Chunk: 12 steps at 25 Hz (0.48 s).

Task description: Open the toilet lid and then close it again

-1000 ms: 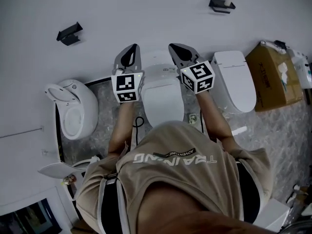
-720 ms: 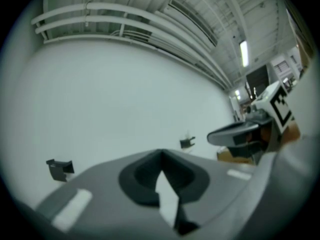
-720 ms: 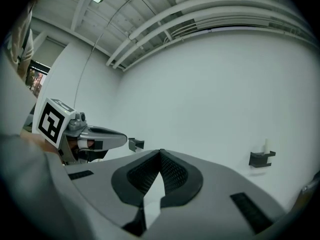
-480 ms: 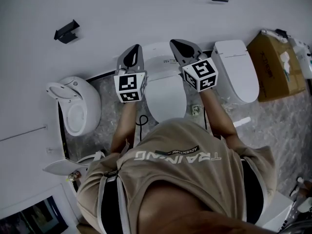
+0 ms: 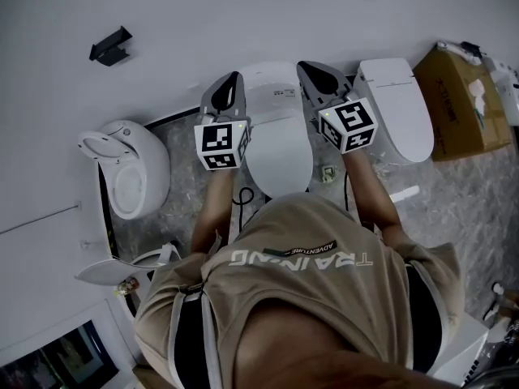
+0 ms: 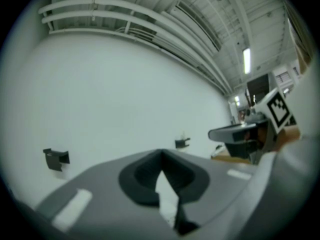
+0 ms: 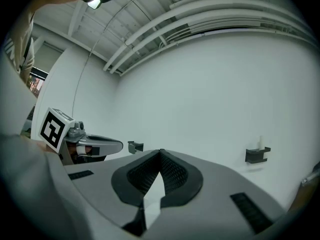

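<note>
Pointing level, seemingly above toilet lid [image 5: 280, 156] | left gripper [image 5: 232, 79], right gripper [image 5: 305, 68] closed, empty

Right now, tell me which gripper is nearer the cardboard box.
Right. The right gripper sits at the right side of the middle toilet, with only the next toilet between it and the box. The left gripper is at the middle toilet's left side, farther away.
</note>
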Each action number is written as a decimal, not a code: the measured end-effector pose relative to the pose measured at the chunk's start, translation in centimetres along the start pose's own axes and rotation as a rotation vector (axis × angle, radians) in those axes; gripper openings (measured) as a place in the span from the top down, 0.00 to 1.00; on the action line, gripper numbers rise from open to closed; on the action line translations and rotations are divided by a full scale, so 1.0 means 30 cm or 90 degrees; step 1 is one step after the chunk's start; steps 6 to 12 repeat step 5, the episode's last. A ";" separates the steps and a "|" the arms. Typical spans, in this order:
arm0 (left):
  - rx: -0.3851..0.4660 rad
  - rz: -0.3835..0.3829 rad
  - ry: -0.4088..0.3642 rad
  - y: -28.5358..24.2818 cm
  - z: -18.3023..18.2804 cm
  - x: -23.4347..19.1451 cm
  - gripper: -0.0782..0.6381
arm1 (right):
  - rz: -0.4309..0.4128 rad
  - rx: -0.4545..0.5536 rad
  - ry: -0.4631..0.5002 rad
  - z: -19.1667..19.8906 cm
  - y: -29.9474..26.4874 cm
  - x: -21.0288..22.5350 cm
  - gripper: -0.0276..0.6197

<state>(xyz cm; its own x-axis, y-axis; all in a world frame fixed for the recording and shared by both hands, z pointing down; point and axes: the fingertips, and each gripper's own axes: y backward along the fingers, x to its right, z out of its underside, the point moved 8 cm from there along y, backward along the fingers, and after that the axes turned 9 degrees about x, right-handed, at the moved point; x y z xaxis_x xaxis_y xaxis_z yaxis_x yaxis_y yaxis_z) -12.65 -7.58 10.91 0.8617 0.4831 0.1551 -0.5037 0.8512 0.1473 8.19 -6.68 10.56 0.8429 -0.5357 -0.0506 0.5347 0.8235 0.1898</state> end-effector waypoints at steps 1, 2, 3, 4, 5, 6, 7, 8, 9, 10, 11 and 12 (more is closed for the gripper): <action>0.002 -0.004 0.003 0.005 0.000 0.001 0.88 | 0.001 -0.001 0.001 0.002 0.004 -0.003 0.94; 0.003 -0.007 0.006 0.010 0.001 0.003 0.88 | 0.001 -0.004 0.002 0.005 0.008 -0.009 0.94; 0.003 -0.010 0.009 0.015 0.003 0.006 0.88 | -0.001 -0.007 0.003 0.009 0.011 -0.015 0.94; 0.003 -0.012 0.010 0.019 0.005 0.008 0.88 | -0.003 -0.010 0.005 0.014 0.014 -0.021 0.94; 0.003 -0.014 0.011 0.023 0.007 0.011 0.88 | -0.005 -0.013 0.007 0.019 0.016 -0.026 0.94; 0.003 -0.014 0.011 0.023 0.007 0.011 0.88 | -0.005 -0.013 0.007 0.019 0.016 -0.026 0.94; 0.003 -0.014 0.011 0.023 0.007 0.011 0.88 | -0.005 -0.013 0.007 0.019 0.016 -0.026 0.94; 0.003 -0.014 0.011 0.023 0.007 0.011 0.88 | -0.005 -0.013 0.007 0.019 0.016 -0.026 0.94; 0.003 -0.014 0.011 0.023 0.007 0.011 0.88 | -0.005 -0.013 0.007 0.019 0.016 -0.026 0.94; 0.003 -0.014 0.011 0.023 0.007 0.011 0.88 | -0.005 -0.013 0.007 0.019 0.016 -0.026 0.94; 0.003 -0.014 0.011 0.023 0.007 0.011 0.88 | -0.005 -0.013 0.007 0.019 0.016 -0.026 0.94; 0.003 -0.014 0.011 0.023 0.007 0.011 0.88 | -0.005 -0.013 0.007 0.019 0.016 -0.026 0.94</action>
